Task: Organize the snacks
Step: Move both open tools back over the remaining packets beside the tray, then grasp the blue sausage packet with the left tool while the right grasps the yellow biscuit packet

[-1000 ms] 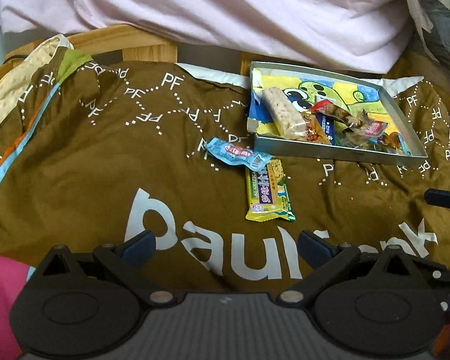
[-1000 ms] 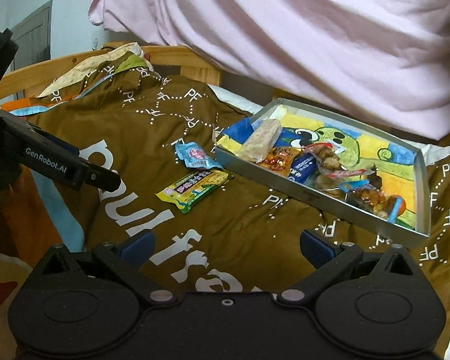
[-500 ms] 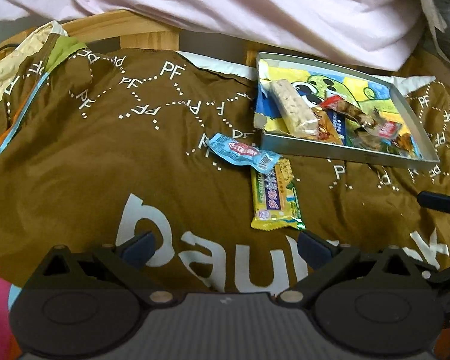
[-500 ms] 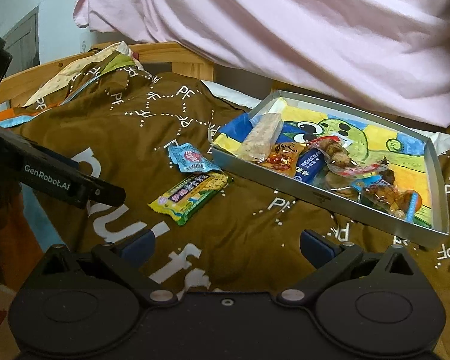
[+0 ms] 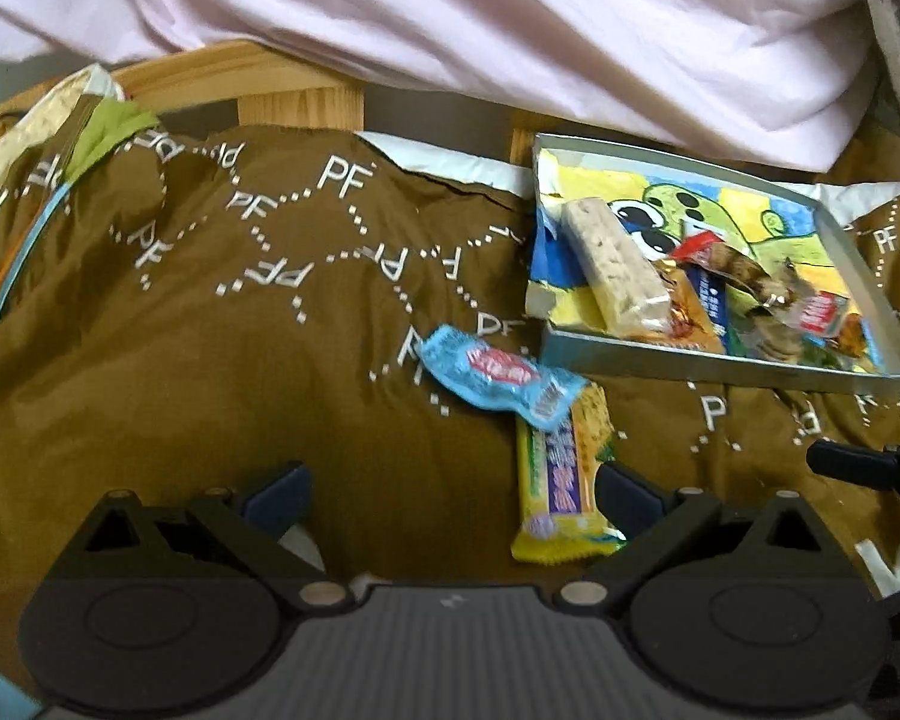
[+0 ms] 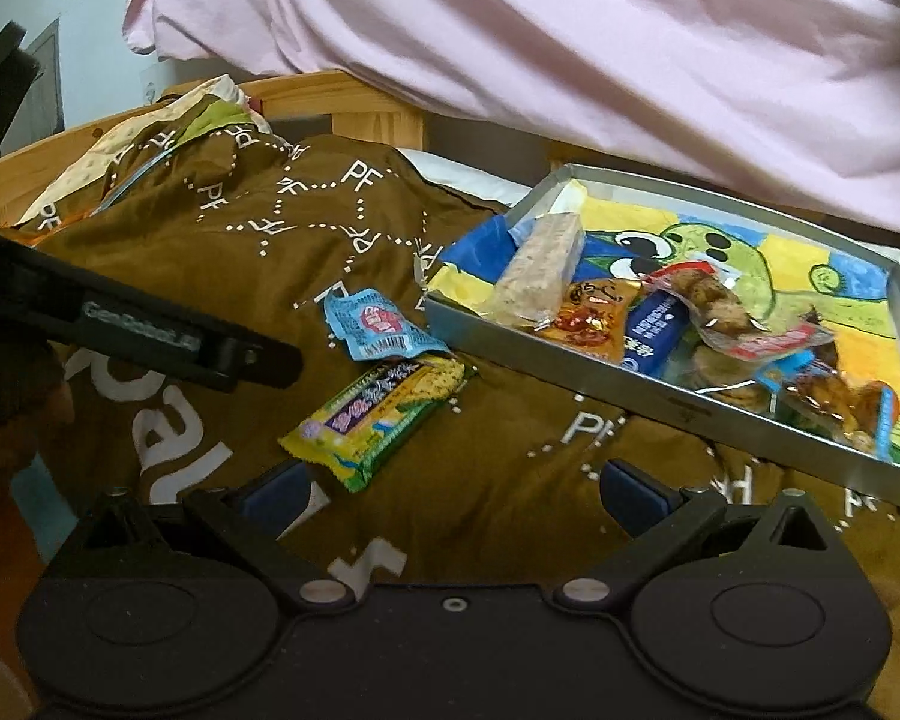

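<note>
- Yellow snack bar [image 5: 561, 483], purple label band and green edging; lies flat on the brown cloth, outside the tray, long axis running toward the tray corner.
- Light blue packet [image 5: 498, 373], red-and-white oval logo, crinkled ends; flat on the cloth, one end overlapping the yellow bar's far end, just beside the tray's near wall.
- Metal tray [image 6: 660, 402], shallow, grey rim, cartoon-print liner inside; sits slightly tilted on the cloth.
- In the tray: pale cereal bar [image 6: 540, 273] in clear wrap, leaning on the corner; orange-gold wrapper [image 6: 591, 315]; dark blue packet [image 6: 654, 330]; clear packs of brown pieces [image 6: 714, 306] heaped along the near wall.
</note>
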Available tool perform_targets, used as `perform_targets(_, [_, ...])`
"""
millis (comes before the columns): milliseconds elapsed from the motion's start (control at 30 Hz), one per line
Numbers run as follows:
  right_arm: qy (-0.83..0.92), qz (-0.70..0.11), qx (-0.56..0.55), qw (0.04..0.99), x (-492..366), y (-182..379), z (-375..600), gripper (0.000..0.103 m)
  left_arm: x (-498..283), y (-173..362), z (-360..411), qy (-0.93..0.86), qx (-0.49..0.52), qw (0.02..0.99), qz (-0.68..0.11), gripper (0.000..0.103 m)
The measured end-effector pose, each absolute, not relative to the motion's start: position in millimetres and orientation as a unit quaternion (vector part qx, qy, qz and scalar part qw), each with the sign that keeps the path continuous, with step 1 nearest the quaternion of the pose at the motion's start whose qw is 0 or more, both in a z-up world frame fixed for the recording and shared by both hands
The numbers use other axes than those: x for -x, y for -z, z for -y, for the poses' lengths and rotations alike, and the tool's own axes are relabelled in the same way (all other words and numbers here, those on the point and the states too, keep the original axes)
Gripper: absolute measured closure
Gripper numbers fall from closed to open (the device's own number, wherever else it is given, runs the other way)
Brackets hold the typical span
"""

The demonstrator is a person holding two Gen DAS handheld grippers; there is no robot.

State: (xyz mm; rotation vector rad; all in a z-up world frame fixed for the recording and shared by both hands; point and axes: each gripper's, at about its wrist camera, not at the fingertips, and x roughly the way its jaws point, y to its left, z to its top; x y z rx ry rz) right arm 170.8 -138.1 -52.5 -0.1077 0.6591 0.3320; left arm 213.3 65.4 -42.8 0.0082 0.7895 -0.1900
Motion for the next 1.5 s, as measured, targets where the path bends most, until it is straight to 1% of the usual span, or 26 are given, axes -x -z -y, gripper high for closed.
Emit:
perform_targets(200, [-0.153,-0.323,0.03,0.933,-192.4,58.4,126.4,0.001,-232.3,47.9,-64.4,0.072,0.021,0.919,-0.386,0.001])
perform_targets(333, [-0.156,-0.329,0.011,0.931,-204.8,62.8,118.4,0.001,-241.0,51.1,-68.4,0.061,0.02,0.921,-0.384,0.001])
perform_targets(600, [-0.143,-0.35,0.001,0.926,-227.4,74.9,101.0,0.001,-249.7,53.0,-78.0,0.077,0.036,0.92,-0.382,0.001])
perform_targets(733, [-0.145,-0.366,0.011,0.919,-235.9,83.9,89.0,0.001,-257.4,52.1,-80.3,0.084,0.066,0.917,-0.384,0.001])
perform_targets(833, [-0.132,-0.38,0.043,0.914,-241.9,91.9,76.0,0.001,-264.5,52.5,-81.1,0.083,0.079,0.914,-0.389,0.001])
perform_targets(1000, [-0.09,-0.36,0.095,0.924,-236.5,89.6,77.9,0.001,-267.8,54.4,-80.1,0.094,0.082,0.911,-0.393,0.001])
perform_targets(1133, [-0.074,-0.365,0.091,0.924,-229.9,88.4,101.5,0.001,-268.1,57.0,-75.5,0.111,0.078,0.907,-0.4,0.001])
perform_targets(1200, [-0.067,-0.356,0.099,0.927,-222.4,86.6,113.1,0.001,-268.5,57.6,-70.4,0.13,0.064,0.905,-0.401,0.001])
perform_targets(1333, [-0.08,-0.353,0.102,0.926,-213.8,85.6,138.8,0.002,-267.6,60.0,-55.0,0.2,-0.021,0.903,-0.381,0.001])
perform_targets(1433, [-0.123,-0.355,0.095,0.922,-209.4,84.8,154.1,0.002,-266.1,62.0,-49.0,0.263,-0.079,0.894,-0.353,0.001])
perform_targets(1500, [-0.152,-0.349,0.105,0.919,-209.2,82.7,155.8,0.002,-268.3,63.5,-44.3,0.286,-0.107,0.885,-0.352,0.001])
